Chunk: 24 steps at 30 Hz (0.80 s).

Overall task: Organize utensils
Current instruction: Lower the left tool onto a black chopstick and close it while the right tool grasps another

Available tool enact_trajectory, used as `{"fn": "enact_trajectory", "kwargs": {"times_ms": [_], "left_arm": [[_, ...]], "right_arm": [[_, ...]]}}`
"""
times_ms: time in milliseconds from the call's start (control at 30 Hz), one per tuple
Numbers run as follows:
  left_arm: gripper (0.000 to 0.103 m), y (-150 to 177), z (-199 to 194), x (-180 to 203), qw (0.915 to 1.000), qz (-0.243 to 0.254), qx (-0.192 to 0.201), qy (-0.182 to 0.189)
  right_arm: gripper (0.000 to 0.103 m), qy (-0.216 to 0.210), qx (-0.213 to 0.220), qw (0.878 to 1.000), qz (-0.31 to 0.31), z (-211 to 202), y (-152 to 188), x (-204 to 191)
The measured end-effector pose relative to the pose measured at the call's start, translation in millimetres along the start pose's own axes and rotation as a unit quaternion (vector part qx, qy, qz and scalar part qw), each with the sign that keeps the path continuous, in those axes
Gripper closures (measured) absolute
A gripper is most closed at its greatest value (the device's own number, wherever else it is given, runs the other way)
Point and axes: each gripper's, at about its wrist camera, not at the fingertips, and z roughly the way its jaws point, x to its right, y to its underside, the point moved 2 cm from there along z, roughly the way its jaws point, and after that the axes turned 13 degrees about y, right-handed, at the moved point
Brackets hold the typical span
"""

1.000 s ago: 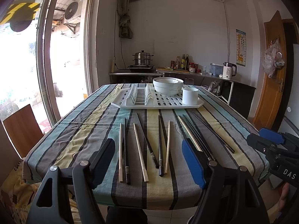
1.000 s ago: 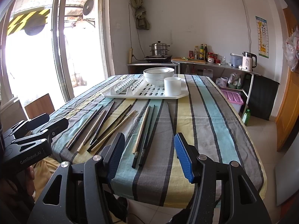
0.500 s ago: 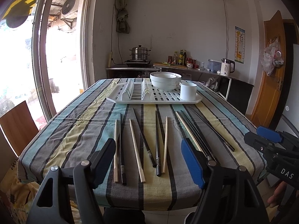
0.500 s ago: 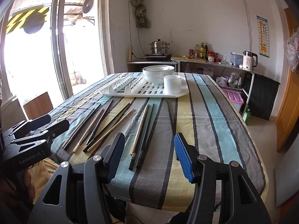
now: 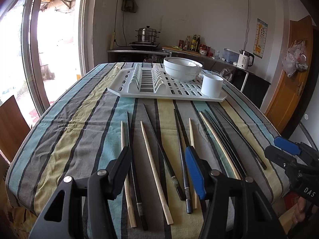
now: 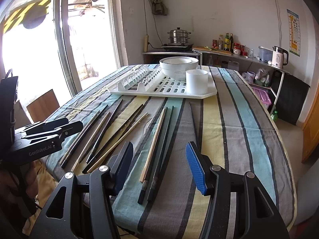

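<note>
Table (image 5: 65, 119), striped cloth, carried everything. At the far end sat a white rack (image 5: 179, 95), holding stacked bowls (image 5: 182, 68) and a white cup (image 5: 211, 85) at its right near corner. Between rack and near edge lay the chopsticks (image 5: 153, 151), roughly lengthwise, some pale wood, some black; a few lay in close pairs, others singly.

Left gripper (image 5: 157, 165) hovered over the near edge, jaws spread wide, holding nothing; a pale stick and black ones showed between its fingers. Right gripper (image 6: 159, 163) likewise was spread and empty, above a pale stick and two black ones (image 6: 159, 145) that touched side by side.

Handling, judged: sticks light, stiff, thin, not fragile. The black ones looked glossy, so probably slippery; the wood ones should grip better. They lay flat on soft cloth, so the fingers could press into it to get under. Best hold likely near the thick near end, across the stick. Touching neighbours risked being dragged along. The cup seemed the likely holder.
</note>
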Motion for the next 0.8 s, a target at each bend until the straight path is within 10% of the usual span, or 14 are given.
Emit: {"fn": "enact_trajectory", "kwargs": {"times_ms": [500, 800], "left_arm": [[0.059, -57, 82, -35, 0.9947, -0.039, -0.090, 0.029], [0.064, -67, 117, -54, 0.9890, -0.066, -0.129, 0.030]], "right_arm": [[0.083, 0.008, -0.094, 0.995, -0.028, 108, -54, -1], [0.088, 0.008, -0.140, 0.989, -0.043, 150, -55, -3]]}}
